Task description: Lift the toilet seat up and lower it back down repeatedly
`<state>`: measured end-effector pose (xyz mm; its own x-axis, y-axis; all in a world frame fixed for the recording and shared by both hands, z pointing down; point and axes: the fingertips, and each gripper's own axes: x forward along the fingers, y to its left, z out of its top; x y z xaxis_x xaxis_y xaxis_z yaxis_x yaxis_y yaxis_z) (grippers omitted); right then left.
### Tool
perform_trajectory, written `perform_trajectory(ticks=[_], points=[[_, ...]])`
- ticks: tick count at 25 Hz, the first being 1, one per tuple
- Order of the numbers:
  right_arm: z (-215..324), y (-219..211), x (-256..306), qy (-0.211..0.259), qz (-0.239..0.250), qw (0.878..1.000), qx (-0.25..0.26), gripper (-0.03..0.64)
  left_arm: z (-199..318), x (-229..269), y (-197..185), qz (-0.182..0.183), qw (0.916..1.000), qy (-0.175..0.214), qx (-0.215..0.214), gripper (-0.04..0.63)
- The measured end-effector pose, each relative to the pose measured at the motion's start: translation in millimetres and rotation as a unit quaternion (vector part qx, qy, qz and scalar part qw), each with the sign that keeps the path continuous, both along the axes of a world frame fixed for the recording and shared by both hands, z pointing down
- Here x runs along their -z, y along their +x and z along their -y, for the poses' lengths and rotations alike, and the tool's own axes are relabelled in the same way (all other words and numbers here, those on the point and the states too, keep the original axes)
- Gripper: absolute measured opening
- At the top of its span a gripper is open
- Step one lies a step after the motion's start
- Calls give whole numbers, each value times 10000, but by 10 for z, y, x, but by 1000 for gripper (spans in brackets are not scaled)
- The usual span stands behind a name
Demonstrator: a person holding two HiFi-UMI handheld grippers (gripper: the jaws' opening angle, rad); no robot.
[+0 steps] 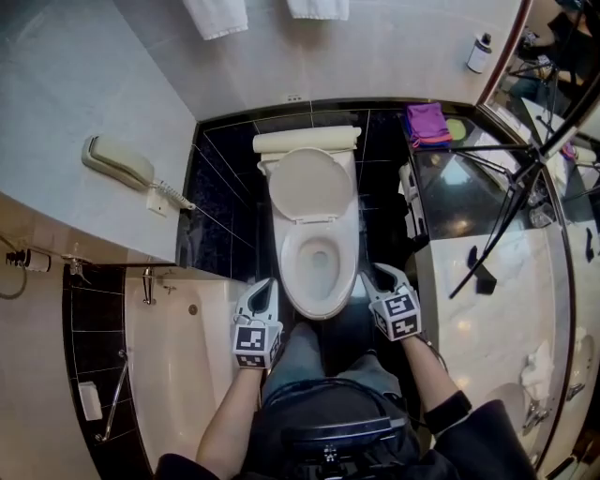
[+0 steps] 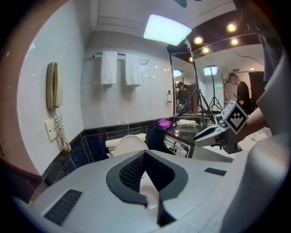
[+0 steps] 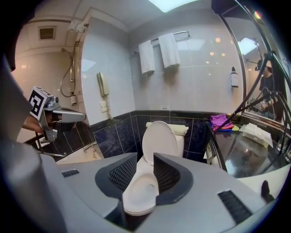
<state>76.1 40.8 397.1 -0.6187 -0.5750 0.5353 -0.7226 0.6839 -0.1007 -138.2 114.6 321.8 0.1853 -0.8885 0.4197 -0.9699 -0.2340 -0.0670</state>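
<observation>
The toilet seat (image 1: 290, 262) lies lowered at the frame centre, the lid (image 1: 311, 183) upright behind it, and near its front edge are the left gripper (image 1: 262, 289), fingertips meeting on nothing, and the right gripper (image 1: 380, 277), fingers half apart and empty.

Toilet (image 1: 314, 253) between bathtub (image 1: 178, 347) at left and counter (image 1: 497, 347) at right, towels (image 1: 216, 14) on wall behind, phone (image 1: 117, 161) on left wall.

The toilet (image 1: 314, 220) looks glossy ceramic, the dark wall tiles (image 1: 230, 178) polished, the towels (image 1: 216, 14) soft cloth.
</observation>
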Motion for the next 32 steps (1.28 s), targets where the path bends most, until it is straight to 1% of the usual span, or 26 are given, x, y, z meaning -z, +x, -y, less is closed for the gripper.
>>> perform_trajectory(ticks=[2,4,7,11,13,17,19,20,24,28,32], points=[[6,18,-193,-249,28,9996,-138,167,39,-97,40,52,9999,-79,-143,-3],[44,27,-399,-477,78,9985,-259,182,116,-223,55,156,9995,-124,-259,-3],[164,34,-754,-810,206,9956,-434,199,300,-439,68,286,9989,-79,-357,-3],[147,110,-1316,-1377,433,9859,-845,242,378,-775,121,384,9982,-61,-458,-3],[95,149,-1632,-1662,540,9794,-1013,242,365,-963,181,471,9974,-56,-545,-3],[13,182,-2374,-2191,710,9654,-1219,242,350,-1416,297,505,9969,-106,-602,-3],[-13,190,-2785,-2439,791,9573,-1335,242,358,-1683,339,426,9976,-178,-507,-3],[-36,196,-2995,-2572,852,9522,-1409,241,361,-1822,362,399,9979,-212,-460,-3],[-159,198,-3790,-3168,1192,9272,-1605,241,386,-2383,443,487,9972,-316,-474,-3],[-365,133,-4386,-3690,1387,9040,-1655,241,415,-2760,509,459,9972,-340,-489,-3],[-451,81,-4847,-3942,1449,8892,-1815,241,415,-3049,525,469,9967,-451,-490,-3]])
